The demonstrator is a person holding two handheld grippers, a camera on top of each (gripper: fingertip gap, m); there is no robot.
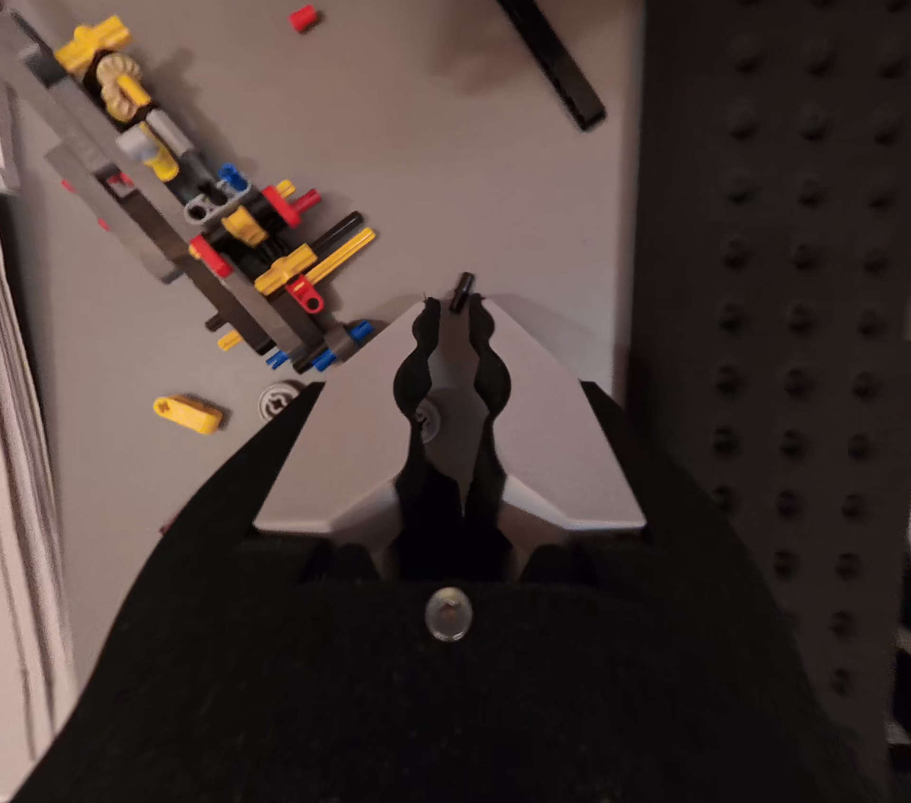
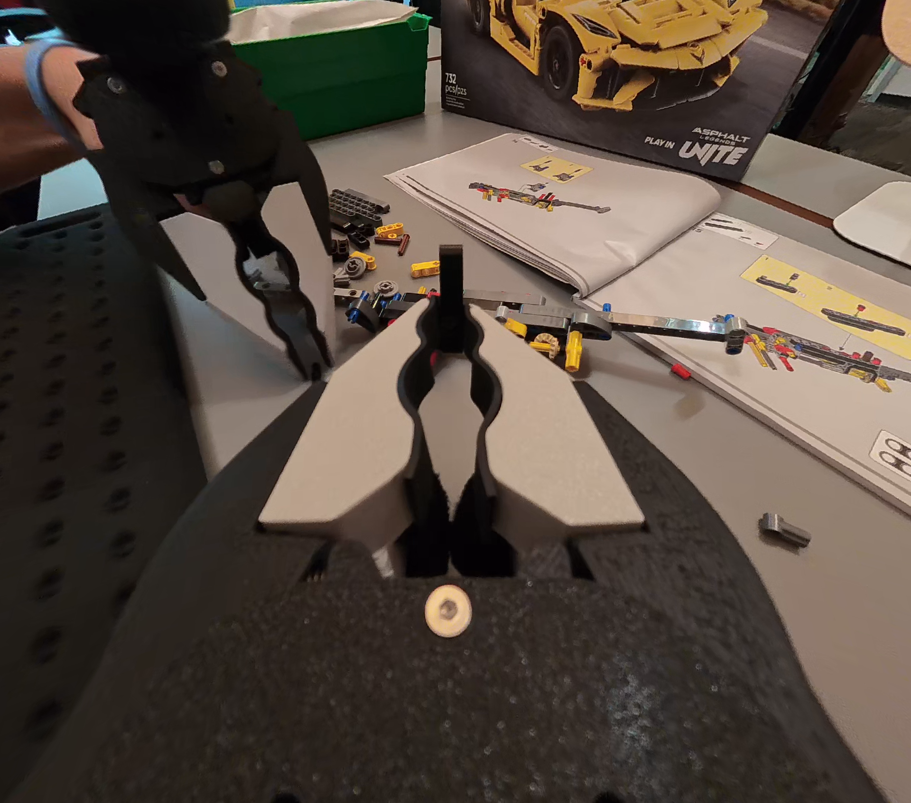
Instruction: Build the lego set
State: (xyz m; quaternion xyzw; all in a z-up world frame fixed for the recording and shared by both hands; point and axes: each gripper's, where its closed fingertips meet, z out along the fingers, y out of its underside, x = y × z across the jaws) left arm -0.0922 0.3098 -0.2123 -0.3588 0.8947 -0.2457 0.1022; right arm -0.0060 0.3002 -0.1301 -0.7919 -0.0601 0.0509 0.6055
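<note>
- The left hand-held gripper (image 1: 454,301) pinches a small black pin (image 1: 462,290) by its very end, low over the worktop (image 1: 394,114) — a slight twist could flick it out.
- The right hand-held gripper (image 2: 449,326) clamps a black beam (image 2: 450,286) upright; mating force could make it pivot.
- The chassis (image 2: 542,318) lies loose just behind — a nudge could skid it into the loose parts (image 2: 374,237).
</note>
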